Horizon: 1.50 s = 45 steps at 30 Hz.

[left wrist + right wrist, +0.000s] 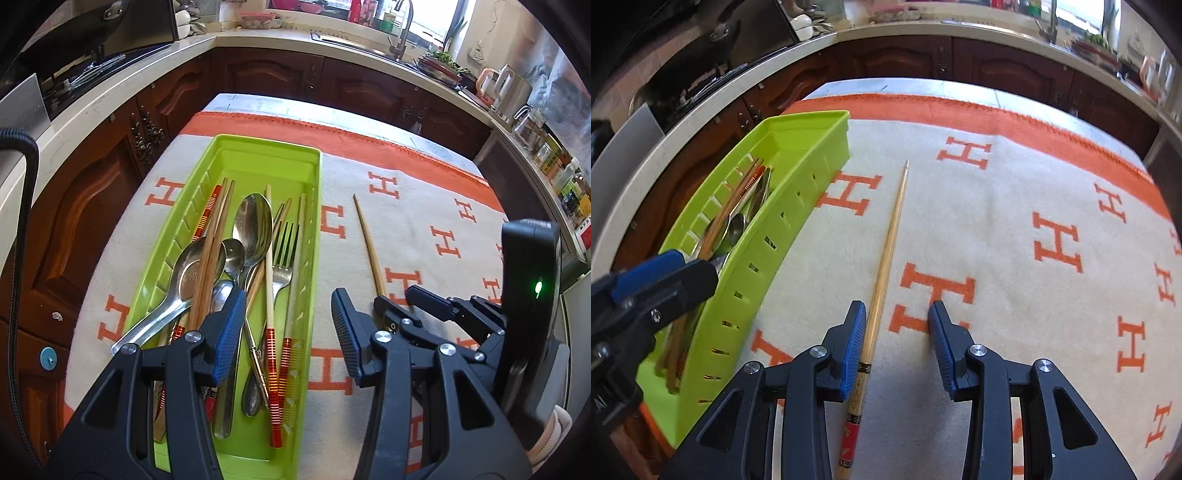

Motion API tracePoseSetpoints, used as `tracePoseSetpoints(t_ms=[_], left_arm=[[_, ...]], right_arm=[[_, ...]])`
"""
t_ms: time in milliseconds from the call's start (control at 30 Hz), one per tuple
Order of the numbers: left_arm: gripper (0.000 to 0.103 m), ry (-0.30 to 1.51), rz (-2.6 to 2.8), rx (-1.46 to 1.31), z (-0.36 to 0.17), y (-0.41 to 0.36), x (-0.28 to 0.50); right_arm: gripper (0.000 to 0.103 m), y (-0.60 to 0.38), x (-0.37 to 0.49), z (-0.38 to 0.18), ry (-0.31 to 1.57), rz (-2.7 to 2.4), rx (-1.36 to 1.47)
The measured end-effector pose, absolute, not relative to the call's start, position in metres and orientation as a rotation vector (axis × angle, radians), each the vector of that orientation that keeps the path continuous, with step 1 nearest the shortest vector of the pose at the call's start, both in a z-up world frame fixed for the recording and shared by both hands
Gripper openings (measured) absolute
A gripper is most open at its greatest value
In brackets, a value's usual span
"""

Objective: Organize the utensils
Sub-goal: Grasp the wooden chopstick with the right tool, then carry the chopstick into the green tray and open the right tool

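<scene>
Chopstick (886,254) lying loose on the H-pattern cloth (1015,192) covering the counter, just right of the green tray (314,206) full of spoons, forks and chopsticks. Right tool (897,332) is wide open straddling its thick end, nothing gripped. Left tool (288,325) hovers open over the tray's near end.

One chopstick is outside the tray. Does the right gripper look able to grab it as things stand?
Probably yes. The right gripper is open, and the chopstick lies flat on the cloth between its fingers, close to the left one. Nothing covers it; the tray sits off to the side.
</scene>
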<state>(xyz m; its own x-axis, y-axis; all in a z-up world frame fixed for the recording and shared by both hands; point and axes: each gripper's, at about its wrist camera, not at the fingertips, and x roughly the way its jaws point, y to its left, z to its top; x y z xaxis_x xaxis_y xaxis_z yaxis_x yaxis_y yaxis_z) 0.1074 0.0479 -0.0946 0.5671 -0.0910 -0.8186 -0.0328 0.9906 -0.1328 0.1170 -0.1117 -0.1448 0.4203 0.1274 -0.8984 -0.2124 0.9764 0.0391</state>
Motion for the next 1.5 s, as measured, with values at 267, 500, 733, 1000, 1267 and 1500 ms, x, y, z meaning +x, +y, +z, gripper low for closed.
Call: tracePoseSetpoints(t_ms=[267,500,733,1000,1267,1500], left_arm=[[0.045,0.967,-0.028,-0.148,-0.096,0.051,0.105],[0.045,0.954,-0.021,-0.151,-0.092,0.055,0.097],[0.045,0.924,-0.010,-0.152,-0.082,0.064,0.081],[0.045,0.893,0.011,-0.177,-0.073,0.085,0.061],[0.045,0.871,0.049,-0.206,-0.070,0.114,0.043],[0.045,0.863,0.091,-0.241,-0.071,0.141,0.038]], right_arm=[[0.007,-0.118,0.113,-0.147,1.096,0.163,-0.075],[0.006,-0.153,0.117,-0.142,1.158,0.197,0.177],[0.006,-0.157,0.104,-0.126,1.156,0.231,0.275],[0.006,-0.132,0.079,-0.090,1.122,0.308,0.277],[0.006,-0.095,0.067,-0.065,1.116,0.375,0.251],[0.006,-0.061,0.073,-0.048,1.125,0.417,0.254]])
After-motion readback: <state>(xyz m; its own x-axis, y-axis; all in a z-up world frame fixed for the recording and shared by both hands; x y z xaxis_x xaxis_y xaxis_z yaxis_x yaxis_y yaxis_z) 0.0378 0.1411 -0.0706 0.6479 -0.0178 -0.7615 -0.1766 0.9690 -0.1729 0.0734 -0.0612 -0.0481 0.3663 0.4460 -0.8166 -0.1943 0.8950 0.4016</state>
